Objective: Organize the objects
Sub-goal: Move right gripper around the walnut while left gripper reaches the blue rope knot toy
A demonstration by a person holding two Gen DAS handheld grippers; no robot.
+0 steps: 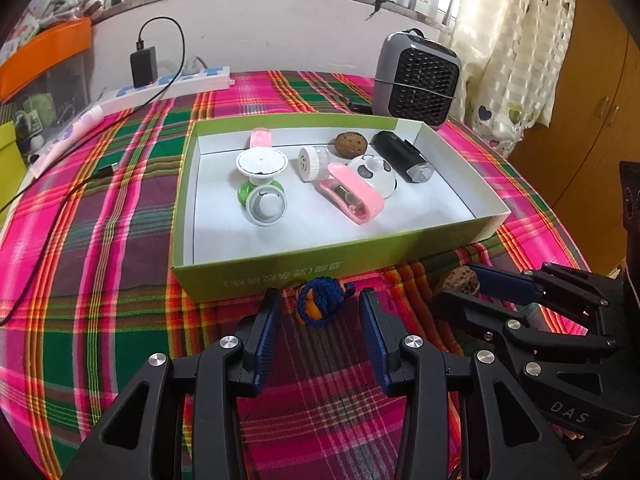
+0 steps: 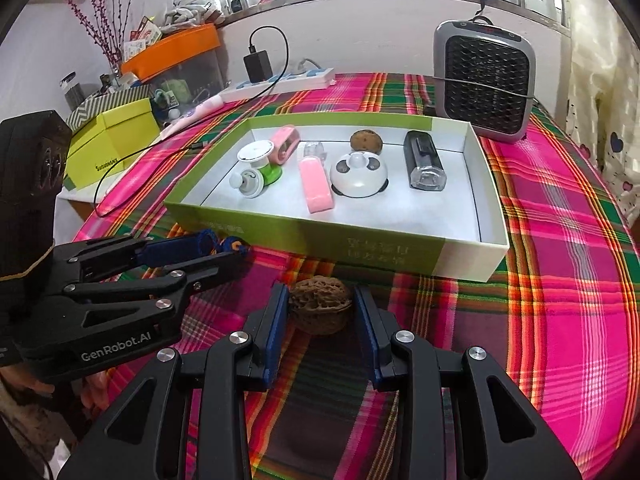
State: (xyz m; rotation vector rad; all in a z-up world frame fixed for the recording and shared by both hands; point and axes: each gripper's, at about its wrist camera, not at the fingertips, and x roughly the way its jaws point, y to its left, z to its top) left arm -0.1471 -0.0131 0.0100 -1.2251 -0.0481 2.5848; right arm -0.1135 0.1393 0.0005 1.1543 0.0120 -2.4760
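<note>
Right wrist alone shows yellow box (image 2: 120, 136).

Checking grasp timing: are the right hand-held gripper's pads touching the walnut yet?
Touching. In the right wrist view the walnut fills the gap between the right hand-held gripper pads, both blue pads meeting its sides with no tablecloth visible between.

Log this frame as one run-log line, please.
left gripper: open around blue cord ball | right gripper: shut on walnut | both on cloth before green box | box: not yet reached
</note>
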